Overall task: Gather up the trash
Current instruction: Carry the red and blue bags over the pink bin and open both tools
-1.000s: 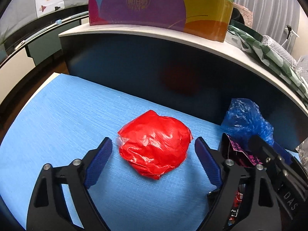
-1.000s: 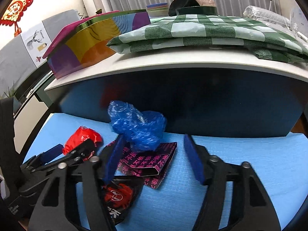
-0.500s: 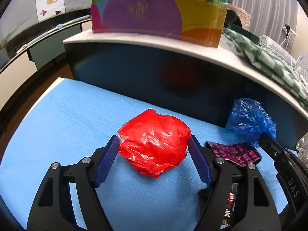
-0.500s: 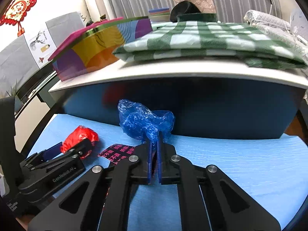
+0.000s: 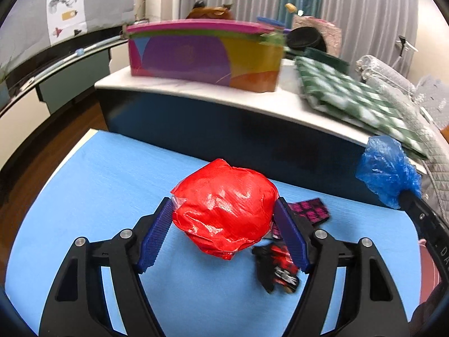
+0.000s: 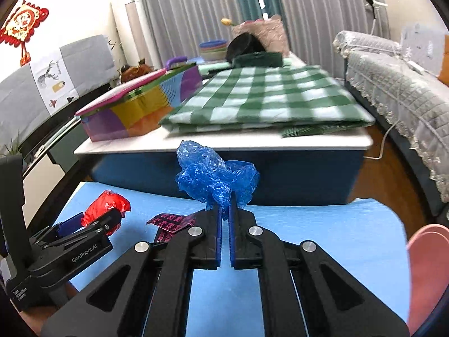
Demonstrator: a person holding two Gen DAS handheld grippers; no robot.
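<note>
A crumpled red bag (image 5: pixel 224 206) sits clamped between the left gripper's (image 5: pixel 224 233) blue pads, above the blue mat (image 5: pixel 98 185). The right gripper (image 6: pixel 224 224), nearly closed, pinches a crumpled blue bag (image 6: pixel 216 178) lifted off the mat. A magenta wrapper (image 6: pixel 172 221) and a blurred black-red packet (image 5: pixel 276 266) lie on the mat. Behind stands a white-topped table (image 6: pixel 252 141) with a colourful box (image 5: pixel 204 53) and green checked cloth (image 6: pixel 266 98).

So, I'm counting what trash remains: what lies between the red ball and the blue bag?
In the right wrist view, a magenta-patterned black wrapper lies on the blue mat between the crumpled red plastic ball and crinkled blue plastic bag.
</note>
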